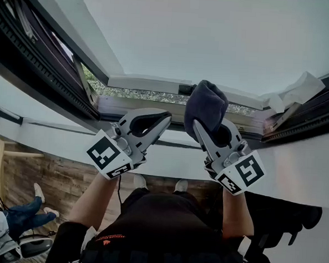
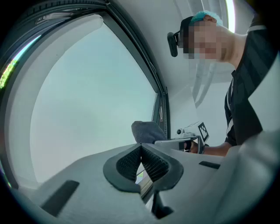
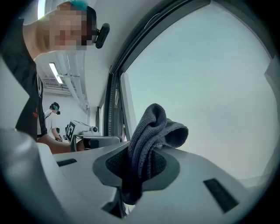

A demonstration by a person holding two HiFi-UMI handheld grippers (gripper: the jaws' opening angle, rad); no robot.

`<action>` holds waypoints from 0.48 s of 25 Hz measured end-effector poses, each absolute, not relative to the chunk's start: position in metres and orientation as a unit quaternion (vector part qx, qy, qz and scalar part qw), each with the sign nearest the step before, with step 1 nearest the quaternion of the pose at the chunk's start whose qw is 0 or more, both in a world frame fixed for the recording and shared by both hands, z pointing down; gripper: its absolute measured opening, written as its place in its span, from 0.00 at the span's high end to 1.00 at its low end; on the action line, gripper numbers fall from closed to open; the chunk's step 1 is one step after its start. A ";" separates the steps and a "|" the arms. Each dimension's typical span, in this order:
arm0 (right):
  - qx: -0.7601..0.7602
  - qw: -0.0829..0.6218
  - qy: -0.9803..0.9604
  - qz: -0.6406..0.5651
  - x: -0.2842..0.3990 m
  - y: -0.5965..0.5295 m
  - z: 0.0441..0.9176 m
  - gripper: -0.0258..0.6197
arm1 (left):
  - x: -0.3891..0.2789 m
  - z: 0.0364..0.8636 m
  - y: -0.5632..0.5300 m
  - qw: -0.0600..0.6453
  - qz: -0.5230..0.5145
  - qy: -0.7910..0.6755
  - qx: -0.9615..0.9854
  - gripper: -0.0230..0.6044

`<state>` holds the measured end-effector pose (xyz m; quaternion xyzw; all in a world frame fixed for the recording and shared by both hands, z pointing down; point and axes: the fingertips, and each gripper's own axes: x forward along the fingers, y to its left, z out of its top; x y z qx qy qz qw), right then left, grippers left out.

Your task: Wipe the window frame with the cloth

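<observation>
A dark blue-grey knitted cloth [image 1: 206, 105] is bunched in my right gripper [image 1: 198, 126], which is shut on it, and the cloth sticks up past the jaws toward the window frame [image 1: 138, 106]. In the right gripper view the cloth [image 3: 151, 131] hangs folded between the pads, in front of the pale glass. My left gripper [image 1: 164, 118] is level with it to the left, shut with nothing in it. Its pads [image 2: 151, 161] meet at the tips in the left gripper view, where the cloth [image 2: 146, 131] and the frame's dark upright [image 2: 159, 109] show beyond.
A dark rubber seal and an opened sash [image 1: 40, 65] run along the left. A crumpled white sheet [image 1: 297, 89] sits on the frame at the right. A person [image 1: 15, 213] sits on the wood floor at the lower left. Another person [image 3: 54, 113] stands far behind.
</observation>
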<state>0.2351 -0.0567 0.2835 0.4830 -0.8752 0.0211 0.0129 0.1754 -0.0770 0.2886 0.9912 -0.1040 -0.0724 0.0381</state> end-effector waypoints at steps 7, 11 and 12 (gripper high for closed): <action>0.483 0.017 -0.876 0.016 0.234 -0.057 0.282 0.87 | 0.176 0.285 -0.076 0.036 -0.078 -0.106 0.991 0.93; 0.483 0.010 -0.876 0.015 0.234 -0.059 0.279 0.87 | 0.175 0.283 -0.077 0.031 -0.079 -0.111 0.990 0.93; 0.483 0.008 -0.875 0.014 0.234 -0.059 0.278 0.87 | 0.175 0.282 -0.077 0.030 -0.080 -0.113 0.990 0.93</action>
